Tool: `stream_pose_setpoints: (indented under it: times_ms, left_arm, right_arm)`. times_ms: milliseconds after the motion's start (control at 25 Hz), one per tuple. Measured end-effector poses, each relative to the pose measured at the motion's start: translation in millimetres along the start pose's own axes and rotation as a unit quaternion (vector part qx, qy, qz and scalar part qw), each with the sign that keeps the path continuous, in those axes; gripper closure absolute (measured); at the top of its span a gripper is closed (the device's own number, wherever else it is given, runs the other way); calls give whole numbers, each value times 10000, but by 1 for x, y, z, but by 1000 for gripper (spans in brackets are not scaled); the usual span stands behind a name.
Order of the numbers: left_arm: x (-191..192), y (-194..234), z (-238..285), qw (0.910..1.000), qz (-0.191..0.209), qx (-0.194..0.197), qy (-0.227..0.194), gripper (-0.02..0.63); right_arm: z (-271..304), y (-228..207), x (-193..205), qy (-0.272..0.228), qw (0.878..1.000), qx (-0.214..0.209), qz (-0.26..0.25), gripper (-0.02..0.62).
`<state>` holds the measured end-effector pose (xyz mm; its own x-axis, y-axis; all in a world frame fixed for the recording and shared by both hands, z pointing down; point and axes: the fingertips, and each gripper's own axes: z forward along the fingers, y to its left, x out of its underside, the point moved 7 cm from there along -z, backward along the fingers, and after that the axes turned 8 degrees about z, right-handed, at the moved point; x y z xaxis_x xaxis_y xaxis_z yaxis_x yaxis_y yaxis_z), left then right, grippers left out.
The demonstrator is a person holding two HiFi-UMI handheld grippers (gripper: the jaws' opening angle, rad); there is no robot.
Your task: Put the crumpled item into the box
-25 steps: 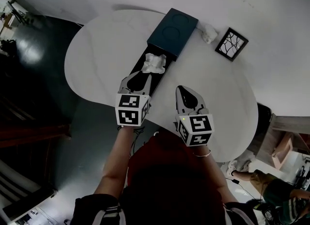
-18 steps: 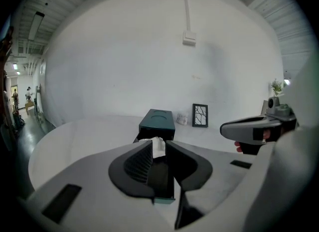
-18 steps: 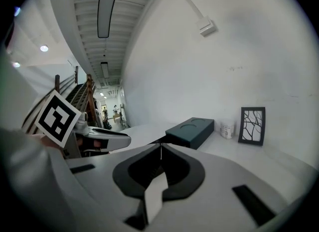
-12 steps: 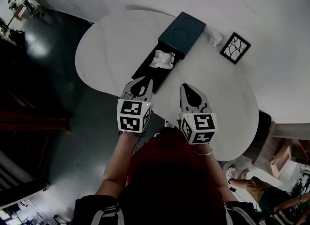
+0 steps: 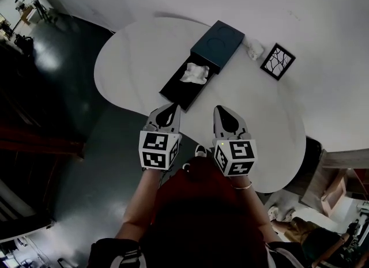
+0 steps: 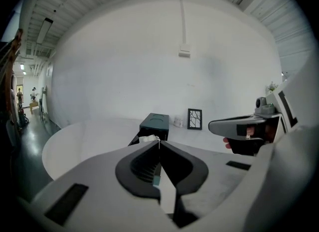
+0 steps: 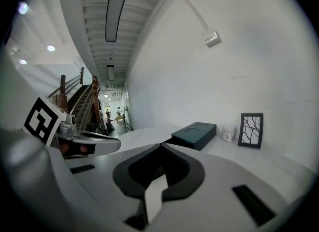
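Observation:
A crumpled white item (image 5: pixel 194 72) lies in the open black tray (image 5: pixel 174 90) that slides out of the dark teal box (image 5: pixel 218 41) on the white table (image 5: pixel 127 59). My left gripper (image 5: pixel 171 106) is shut and empty, hanging at the table's near edge, short of the tray. The left gripper view shows its jaws (image 6: pixel 158 141) meeting at the tips, with the crumpled item (image 6: pixel 148 138) and the box (image 6: pixel 154 124) beyond. Beside it on the right, my right gripper (image 5: pixel 222 109) is also shut and empty. Its jaws (image 7: pixel 160 146) point toward the box (image 7: pixel 195 134).
A black picture frame (image 5: pixel 277 61) with a branch pattern leans against the wall right of the box. Between the frame and the box stands a small white cup (image 5: pixel 252 46). The table's rounded edge drops to a dark floor (image 5: pixel 52 117) on the left.
My left gripper has drawn back from the tray toward the table's near edge and its jaws have closed. The crumpled item stays in the tray. The right gripper has barely moved.

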<state>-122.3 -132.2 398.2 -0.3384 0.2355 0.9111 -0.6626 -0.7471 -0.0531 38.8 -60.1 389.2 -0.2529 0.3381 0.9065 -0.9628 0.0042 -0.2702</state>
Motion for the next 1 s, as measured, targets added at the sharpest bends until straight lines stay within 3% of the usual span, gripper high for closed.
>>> stream_pose_setpoints:
  times_ms: [1000]
  left_arm:
    - [3, -10, -52, 9988, -244, -266, -346, 583]
  right_arm:
    - [-30, 14, 4, -173, 9997, -177, -15, 581]
